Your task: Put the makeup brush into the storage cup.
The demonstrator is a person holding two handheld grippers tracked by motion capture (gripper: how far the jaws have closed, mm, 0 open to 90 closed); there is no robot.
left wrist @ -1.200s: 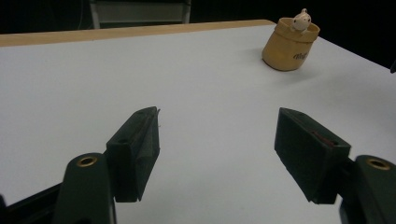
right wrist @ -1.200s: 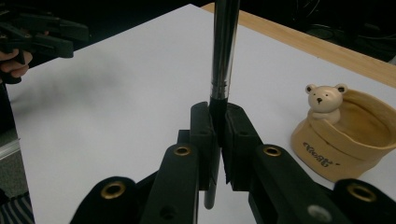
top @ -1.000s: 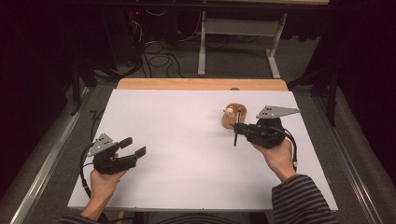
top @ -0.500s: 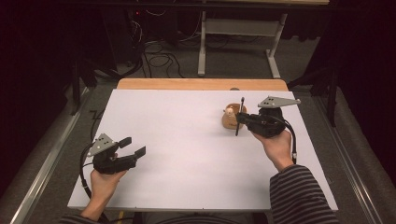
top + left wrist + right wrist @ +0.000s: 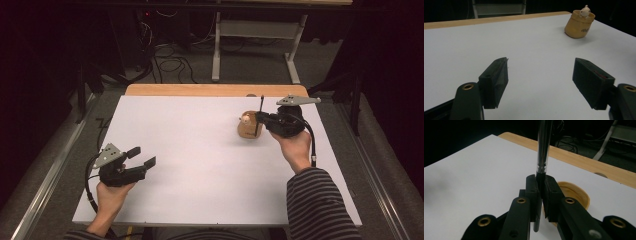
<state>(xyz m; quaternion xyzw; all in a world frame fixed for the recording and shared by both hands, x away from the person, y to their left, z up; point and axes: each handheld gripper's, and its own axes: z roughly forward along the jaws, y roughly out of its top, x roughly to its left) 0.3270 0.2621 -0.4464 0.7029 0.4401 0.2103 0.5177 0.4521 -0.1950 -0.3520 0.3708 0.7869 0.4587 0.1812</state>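
We hold a slim pen clamped tight in our right claw, hovering just over the tan holder cup at about two o'clock on the white surface. The pen stands nearly upright, long axis vertical, its lower end toward the cup mouth. If it tilts or slips in the pads, we judge that it could strike the rim and tip the cup. Our left claw rests wide open and empty at about eight o'clock.
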